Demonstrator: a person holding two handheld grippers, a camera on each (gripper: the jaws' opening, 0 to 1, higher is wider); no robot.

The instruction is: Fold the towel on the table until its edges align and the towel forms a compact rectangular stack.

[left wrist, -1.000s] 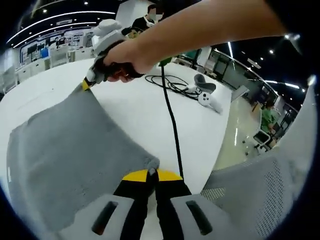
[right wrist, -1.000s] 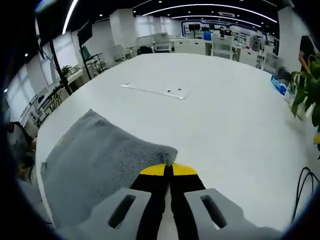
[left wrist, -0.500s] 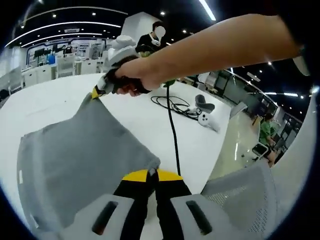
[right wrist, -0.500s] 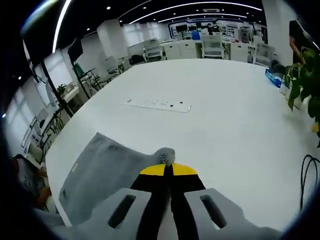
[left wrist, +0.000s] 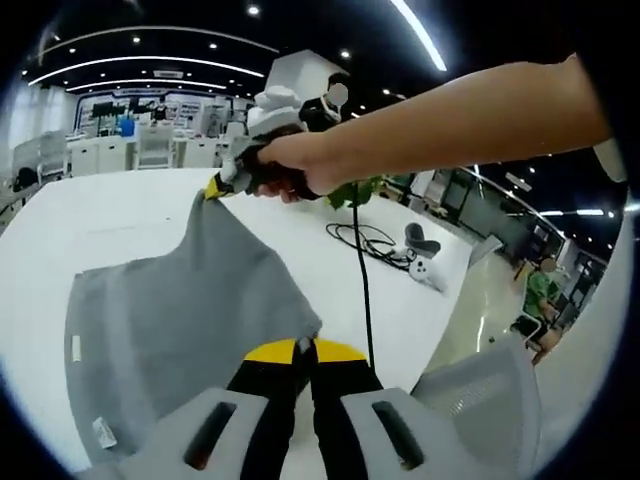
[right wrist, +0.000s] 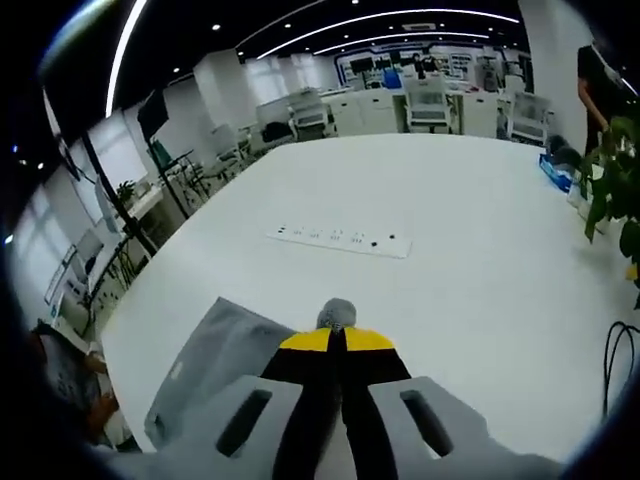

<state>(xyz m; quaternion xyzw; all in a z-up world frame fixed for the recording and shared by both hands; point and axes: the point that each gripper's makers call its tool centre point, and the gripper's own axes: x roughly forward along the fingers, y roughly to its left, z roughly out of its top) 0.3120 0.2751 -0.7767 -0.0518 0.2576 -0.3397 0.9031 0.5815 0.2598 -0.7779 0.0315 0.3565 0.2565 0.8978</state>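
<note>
black cable [left wrist: 362, 268] beside towel [left wrist: 190, 300], controller [left wrist: 425, 270] beyond

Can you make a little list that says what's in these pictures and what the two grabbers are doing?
towel: grey, lifted by two corners, the rest on the table
table: white
left gripper: shut on a towel corner
right gripper: shut on another towel corner, held up by a hand
cable: black, hanging from the right gripper, coiled on the table
controller: white, beside the cable coil
plate: flat, with holes, set in the table
chair: mesh, by the table
</note>
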